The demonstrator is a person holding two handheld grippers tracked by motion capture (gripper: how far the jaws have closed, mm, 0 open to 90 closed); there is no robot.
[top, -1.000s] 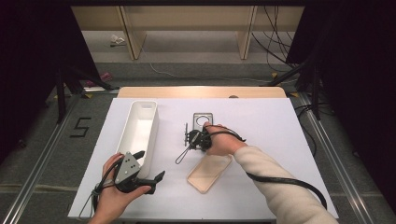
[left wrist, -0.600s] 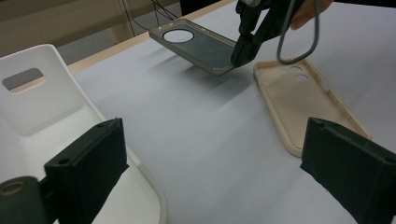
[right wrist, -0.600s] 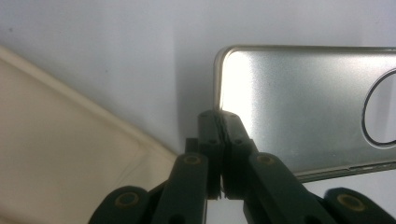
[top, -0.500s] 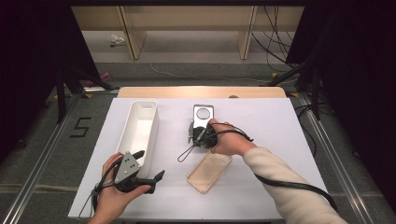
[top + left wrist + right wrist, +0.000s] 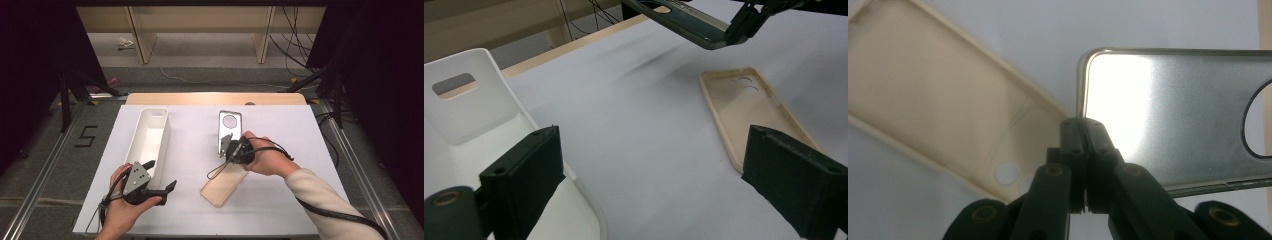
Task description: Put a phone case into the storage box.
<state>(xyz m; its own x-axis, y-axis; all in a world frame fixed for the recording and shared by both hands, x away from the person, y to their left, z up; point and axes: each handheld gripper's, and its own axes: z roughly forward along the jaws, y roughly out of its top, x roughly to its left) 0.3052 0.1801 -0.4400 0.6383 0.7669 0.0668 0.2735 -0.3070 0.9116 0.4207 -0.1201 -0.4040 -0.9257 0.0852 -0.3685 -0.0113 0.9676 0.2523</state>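
Observation:
A dark metallic phone case (image 5: pixel 230 129) with a round camera hole hangs tilted above the white table, and my right gripper (image 5: pixel 226 148) is shut on its near edge. In the right gripper view the jaws (image 5: pixel 1082 126) pinch the rim of the metallic case (image 5: pixel 1168 115), with a beige phone case (image 5: pixel 923 90) below. The beige case (image 5: pixel 225 184) lies flat, inside up, near the front of the table. My left gripper (image 5: pixel 161 174) rests open at the front left beside a white bin (image 5: pixel 141 131). Between its open jaws (image 5: pixel 654 160) I see the beige case (image 5: pixel 749 107) and the held metallic case (image 5: pixel 684 20).
The long white bin (image 5: pixel 469 115) stands empty at the left, with a handle slot in its far end. A wooden strip (image 5: pixel 215 98) runs along the table's far edge. Cables and dark stands lie on the floor beyond.
My right gripper has risen and shifted right with the metallic case, away from the beige case. The left gripper has stayed put.

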